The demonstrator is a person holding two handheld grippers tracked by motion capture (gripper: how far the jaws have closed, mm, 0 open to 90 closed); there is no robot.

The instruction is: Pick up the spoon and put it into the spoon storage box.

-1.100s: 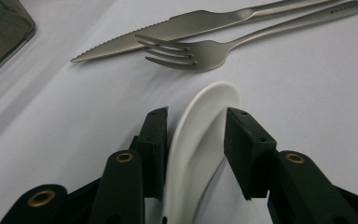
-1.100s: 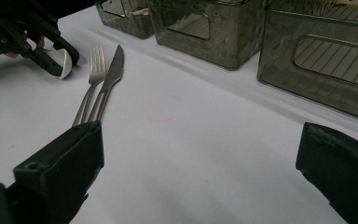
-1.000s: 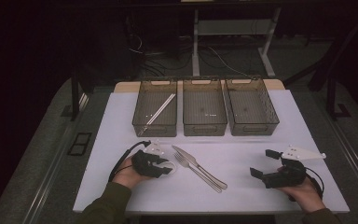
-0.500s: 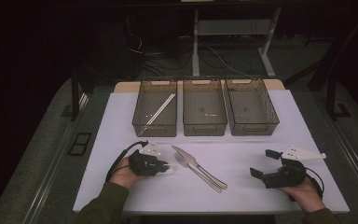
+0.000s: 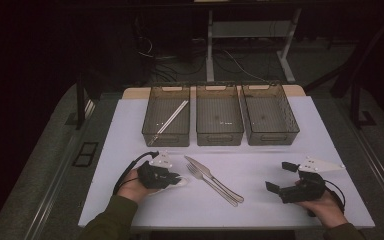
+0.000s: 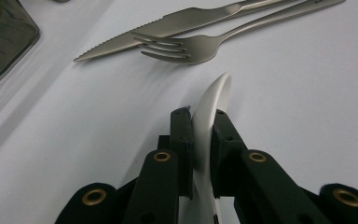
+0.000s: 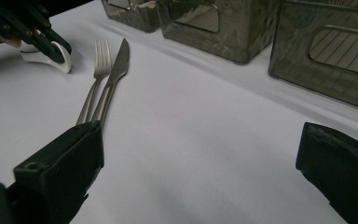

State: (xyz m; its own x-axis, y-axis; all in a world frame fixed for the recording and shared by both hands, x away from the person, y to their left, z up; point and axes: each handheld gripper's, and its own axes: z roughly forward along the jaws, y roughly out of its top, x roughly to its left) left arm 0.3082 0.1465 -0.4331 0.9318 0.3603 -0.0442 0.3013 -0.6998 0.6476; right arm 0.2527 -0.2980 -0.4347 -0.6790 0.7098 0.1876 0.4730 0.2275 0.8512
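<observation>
1. Since the earlier frame, my left gripper [image 6: 200,135] has just been closing its jaws and now clamps a white spoon [image 6: 209,112] between them, edge-up on the white table [image 5: 130,130].
2. Just beyond the spoon lie a fork [image 6: 191,46] and a serrated knife [image 6: 168,30], side by side and touching.
3. My right gripper [image 5: 285,177] rests near the table's right edge, jaws spread wide, grasping nothing.
4. Three clear bins [image 5: 219,117] stand behind; the left one holds chopsticks [image 5: 172,117].

The high view is dim and grainy, dark toward twelve o'clock. The desk [image 5: 305,150] is evenly lit; close black jaws blur at six o'clock.
</observation>
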